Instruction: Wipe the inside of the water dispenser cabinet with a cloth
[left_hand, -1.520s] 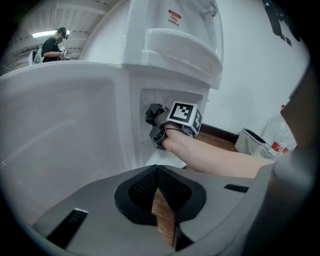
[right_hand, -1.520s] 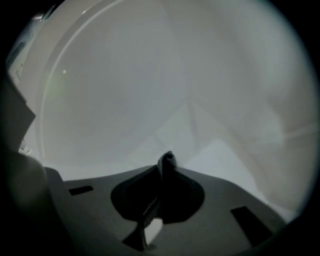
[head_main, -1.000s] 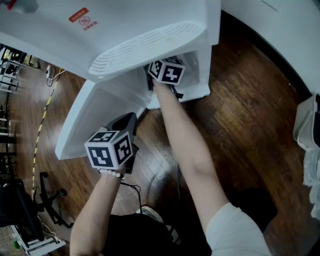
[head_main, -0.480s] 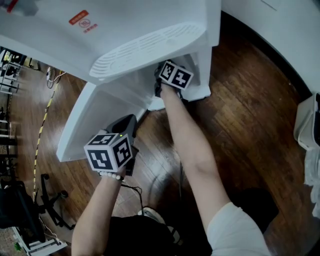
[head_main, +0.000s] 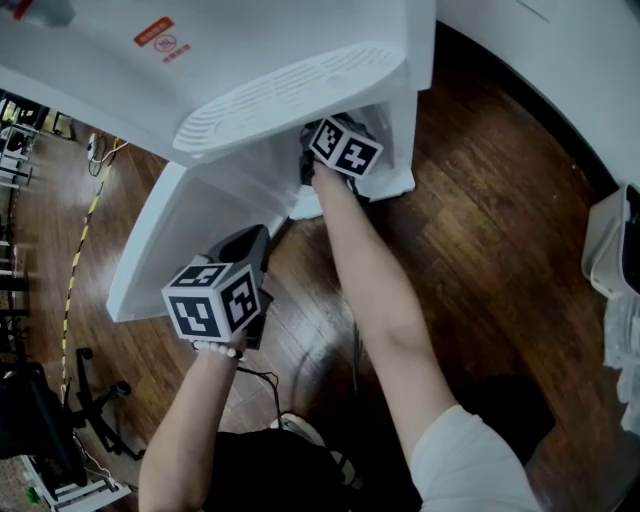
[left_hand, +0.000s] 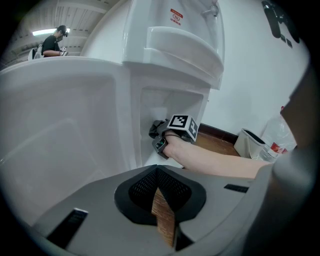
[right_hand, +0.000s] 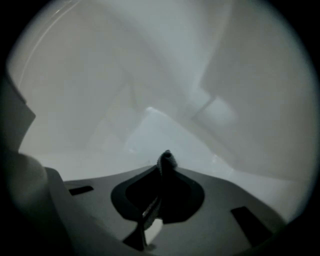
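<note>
Right, the right tool (right_hand: 162, 172) was clamped on a dark cloth (right_hand: 166, 158), a fold of it poking up past the tips. It sat deep inside the white cabinet (right_hand: 150, 125) of the water dispenser (head_main: 250, 60), under the drip tray (head_main: 290, 95). Whether the cloth touched a wall, I couldn't tell. The left tool (left_hand: 158, 175) had its jaws drawn together on nothing and hung outside, just by the opened door (head_main: 170, 240). Below both arms lay the wooden floor (head_main: 480, 220).
</note>
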